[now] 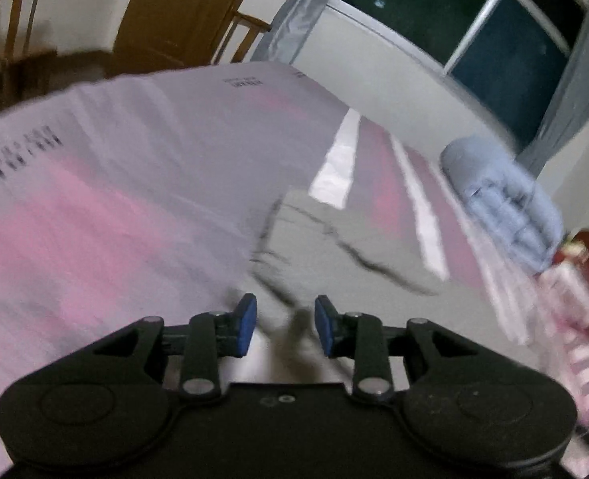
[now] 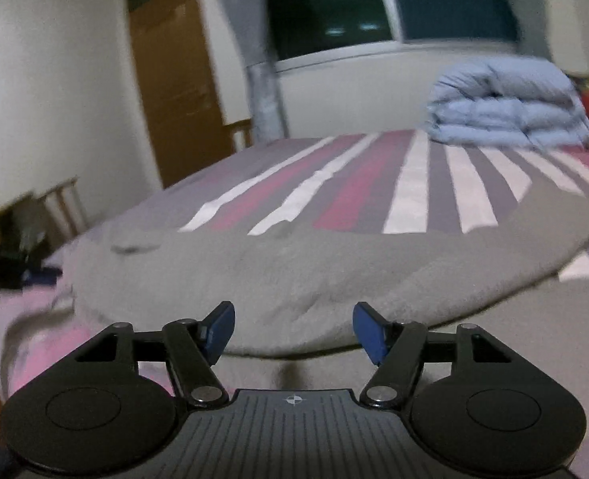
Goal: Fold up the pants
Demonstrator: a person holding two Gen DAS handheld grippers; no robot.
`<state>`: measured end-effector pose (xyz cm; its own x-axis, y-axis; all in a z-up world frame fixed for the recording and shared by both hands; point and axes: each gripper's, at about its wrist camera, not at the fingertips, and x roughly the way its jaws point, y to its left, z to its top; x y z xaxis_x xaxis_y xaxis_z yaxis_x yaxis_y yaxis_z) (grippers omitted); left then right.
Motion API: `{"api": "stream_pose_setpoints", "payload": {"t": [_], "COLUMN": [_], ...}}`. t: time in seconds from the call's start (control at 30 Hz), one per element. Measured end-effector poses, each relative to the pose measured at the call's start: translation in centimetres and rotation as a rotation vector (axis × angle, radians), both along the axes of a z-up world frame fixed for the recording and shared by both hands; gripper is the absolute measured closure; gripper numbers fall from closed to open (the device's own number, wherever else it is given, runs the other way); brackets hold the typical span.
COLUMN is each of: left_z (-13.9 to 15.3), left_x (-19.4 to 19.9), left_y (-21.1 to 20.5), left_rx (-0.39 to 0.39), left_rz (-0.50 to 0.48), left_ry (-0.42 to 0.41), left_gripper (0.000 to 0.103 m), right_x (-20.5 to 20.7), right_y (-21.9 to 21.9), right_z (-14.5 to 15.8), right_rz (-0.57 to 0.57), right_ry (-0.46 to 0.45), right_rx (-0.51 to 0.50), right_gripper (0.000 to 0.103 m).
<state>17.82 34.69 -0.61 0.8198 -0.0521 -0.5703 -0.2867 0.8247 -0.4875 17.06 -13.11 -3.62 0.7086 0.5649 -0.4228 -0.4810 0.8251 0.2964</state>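
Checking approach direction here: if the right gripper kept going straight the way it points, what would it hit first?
Most likely the grey pants lying on the striped bedspread; their near edge lies just beyond the open right gripper, though depth is uncertain.

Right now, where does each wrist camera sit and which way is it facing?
Left wrist: on the left gripper, tilted, looking across the striped bed at the grey pants; open blue fingertips show.
Right wrist: on the right gripper, low and level, facing the pants close ahead; open fingertips show.
Shared: pants, bed, folded blue duvet, window.
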Motion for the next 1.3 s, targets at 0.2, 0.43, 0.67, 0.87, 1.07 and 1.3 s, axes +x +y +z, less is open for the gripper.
{"api": "stream_pose_setpoints", "payload": {"t": [0.2, 0.43, 0.67, 0.87, 1.07, 1.3], "left_z": [-1.9, -2.7, -1.0, -2.7, -0.7, -1.2], "left_x": [2.0, 4.0, 1.8, 1.4, 0.5, -0.6], "left_y": [-0.4, -0.2, -0.3, 0.6, 0.2, -0.1], "left_rx": [-0.079, -0.089, -0.043, -0.058, -0.022, 0.098], "left_rz": [0.003, 0.011, -0.021, 0.007, 0.014, 0.043], "left_ry": [0.048, 0.103, 0.043, 0.092, 0.049, 0.128], "left_gripper": [0.081, 0.083, 0.086, 0.086, 0.088, 0.089], "right_x": [2.7, 6.0, 3.2, 1.9, 0.7, 1.2], "right_y": [-2.1, -2.8, -3.8, -3.0, -4.0, -3.9], "right_z": [-1.8, -3.4, -1.1, -3.9, -2.5, -4.8], "right_rz": [-0.123, -0.191, -0.129, -0.098, -0.093, -0.098], "right_ry": [0.204, 0.376, 0.277, 0.360, 0.300, 0.388], "right_rx": [0.212, 0.285, 0.340, 0.262, 0.306, 0.283], "right_gripper": [0.037, 0.080, 0.096, 0.096, 0.096, 0.096]}}
